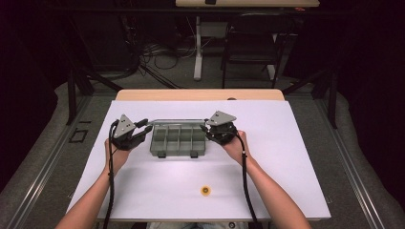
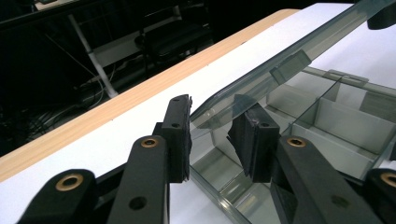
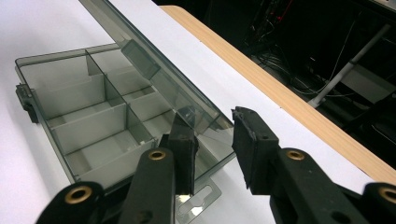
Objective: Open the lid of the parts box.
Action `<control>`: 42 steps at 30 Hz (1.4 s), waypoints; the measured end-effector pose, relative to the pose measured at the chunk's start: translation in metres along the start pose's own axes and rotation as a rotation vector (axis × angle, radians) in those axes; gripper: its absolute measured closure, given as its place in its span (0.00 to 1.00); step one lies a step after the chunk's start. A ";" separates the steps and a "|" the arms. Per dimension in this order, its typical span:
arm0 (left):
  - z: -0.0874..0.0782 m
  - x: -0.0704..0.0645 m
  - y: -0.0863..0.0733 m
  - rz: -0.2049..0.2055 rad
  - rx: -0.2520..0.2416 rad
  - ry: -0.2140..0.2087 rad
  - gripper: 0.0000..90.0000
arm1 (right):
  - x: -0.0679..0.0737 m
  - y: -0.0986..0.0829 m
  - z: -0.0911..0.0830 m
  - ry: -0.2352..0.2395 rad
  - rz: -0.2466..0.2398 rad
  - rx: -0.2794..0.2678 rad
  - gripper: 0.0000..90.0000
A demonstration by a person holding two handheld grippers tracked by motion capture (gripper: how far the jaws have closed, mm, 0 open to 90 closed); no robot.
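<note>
Smoky-grey plastic catches the light as I work both grippers at either end of a compartment box (image 1: pixel 177 140) in the middle of the white table (image 1: pixel 286 157). The box sits with its clear lid (image 2: pixel 299 51) raised on its far edge, the divided trays beneath it bare.

My left gripper (image 1: pixel 142 131) stands at the box's left end. In the left gripper view its jaws are spread, straddling the corner of the lid: one pad hangs outside the box over the white surface, the other is inside, behind the tinted panel. Whether either pad touches the lid, I cannot tell.

My right gripper (image 1: pixel 208 129) mirrors it at the right end. The right gripper view shows its jaws also parted, one pad within the box beside the lid's end, the other out over the table, with the lid's corner between them and nothing pinched.

Near the table's front edge, well apart from the box, lies a small yellow round object (image 1: pixel 206 191). A light wooden strip (image 1: pixel 200 94) runs along the table's far side.
</note>
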State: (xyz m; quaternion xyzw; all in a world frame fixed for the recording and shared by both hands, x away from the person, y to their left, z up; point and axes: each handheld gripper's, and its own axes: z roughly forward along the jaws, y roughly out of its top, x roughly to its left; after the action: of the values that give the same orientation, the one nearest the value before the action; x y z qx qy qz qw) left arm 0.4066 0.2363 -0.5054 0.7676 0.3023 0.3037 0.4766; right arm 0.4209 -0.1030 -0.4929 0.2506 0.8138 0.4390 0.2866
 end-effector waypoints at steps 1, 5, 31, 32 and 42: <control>0.001 0.001 0.000 -0.014 -0.007 -0.006 0.75 | 0.000 0.000 0.000 0.000 -0.002 0.001 0.77; 0.002 0.004 0.000 -0.030 -0.007 -0.014 0.76 | -0.002 0.001 0.001 -0.001 0.002 0.005 0.79; 0.010 0.013 0.017 -0.017 -0.014 0.028 0.80 | -0.023 0.015 0.011 0.003 0.088 -0.002 0.84; 0.011 0.014 0.018 -0.021 -0.012 0.028 0.80 | -0.023 0.015 0.012 0.004 0.092 -0.002 0.84; 0.018 0.020 0.024 -0.019 -0.004 0.048 0.82 | -0.031 0.015 0.017 0.002 0.131 -0.009 0.87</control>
State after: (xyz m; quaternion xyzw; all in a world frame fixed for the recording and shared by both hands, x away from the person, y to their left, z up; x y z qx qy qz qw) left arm 0.4370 0.2325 -0.4862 0.7563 0.3203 0.3182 0.4735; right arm 0.4572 -0.1061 -0.4803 0.3015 0.7939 0.4609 0.2577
